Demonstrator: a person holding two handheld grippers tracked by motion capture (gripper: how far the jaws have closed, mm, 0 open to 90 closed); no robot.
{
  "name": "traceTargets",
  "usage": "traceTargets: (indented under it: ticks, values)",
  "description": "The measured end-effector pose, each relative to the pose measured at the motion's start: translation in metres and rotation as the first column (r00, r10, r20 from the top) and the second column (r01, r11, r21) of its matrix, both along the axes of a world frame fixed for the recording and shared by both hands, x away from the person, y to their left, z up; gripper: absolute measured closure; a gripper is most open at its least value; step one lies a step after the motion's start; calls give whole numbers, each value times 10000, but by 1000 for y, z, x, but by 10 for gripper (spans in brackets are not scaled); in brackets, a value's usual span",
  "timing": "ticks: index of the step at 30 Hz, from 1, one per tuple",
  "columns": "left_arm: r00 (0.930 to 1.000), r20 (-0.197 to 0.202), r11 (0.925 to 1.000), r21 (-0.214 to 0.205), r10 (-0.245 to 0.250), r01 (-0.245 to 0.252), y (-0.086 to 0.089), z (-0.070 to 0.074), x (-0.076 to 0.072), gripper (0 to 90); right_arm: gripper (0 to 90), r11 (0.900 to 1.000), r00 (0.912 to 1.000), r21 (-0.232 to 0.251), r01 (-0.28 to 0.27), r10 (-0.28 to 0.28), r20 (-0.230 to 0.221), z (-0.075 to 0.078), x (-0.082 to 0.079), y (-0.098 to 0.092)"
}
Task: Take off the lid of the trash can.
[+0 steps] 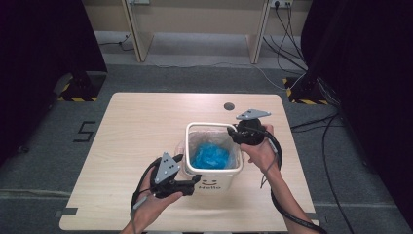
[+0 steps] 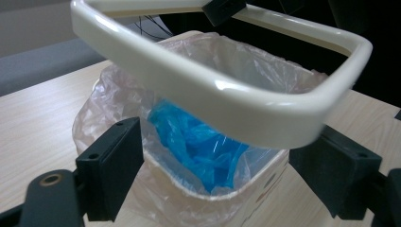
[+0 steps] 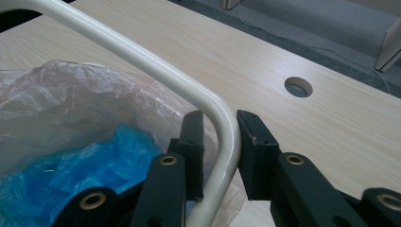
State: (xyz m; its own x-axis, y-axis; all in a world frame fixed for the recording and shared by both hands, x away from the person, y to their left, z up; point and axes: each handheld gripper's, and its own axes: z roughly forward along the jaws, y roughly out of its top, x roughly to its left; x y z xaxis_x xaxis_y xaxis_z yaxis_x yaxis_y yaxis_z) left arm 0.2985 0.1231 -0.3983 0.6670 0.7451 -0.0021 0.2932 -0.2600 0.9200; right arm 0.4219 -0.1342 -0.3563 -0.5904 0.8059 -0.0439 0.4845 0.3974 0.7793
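Note:
A cream bin (image 1: 214,183) with a clear liner (image 2: 108,94) stands on the wooden table (image 1: 136,126). Crumpled blue plastic (image 1: 210,156) lies inside it. A cream rectangular ring (image 2: 189,80) hangs tilted just above the bin's mouth. My right gripper (image 1: 238,130) is shut on the ring's far right corner, and in the right gripper view the ring's bar (image 3: 142,52) runs between the two pads of this gripper (image 3: 222,137). My left gripper (image 1: 187,170) is at the bin's near left corner. In its own view my left gripper (image 2: 222,165) has one jaw on each side of the bin, against liner and wall.
A round cable hole (image 1: 229,106) lies in the table beyond the bin. Bare tabletop stretches to the left and far side. Cables (image 1: 292,53) run over the grey floor at the right, and dark curtains flank the table.

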Motion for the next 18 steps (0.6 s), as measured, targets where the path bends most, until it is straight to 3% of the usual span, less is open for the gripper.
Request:
traceTargets:
  ticks: [5, 18]
  values:
    - [10000, 28, 10000, -4, 19, -19, -1, 2, 1, 178, 746, 10000, 10000, 12, 19, -19, -11, 4, -1, -4]
    - [9999, -61, 10000, 41, -81, 81, 3, -1, -2, 177, 763, 9981, 9996, 598, 140, -126, -251, 3, -5, -31]
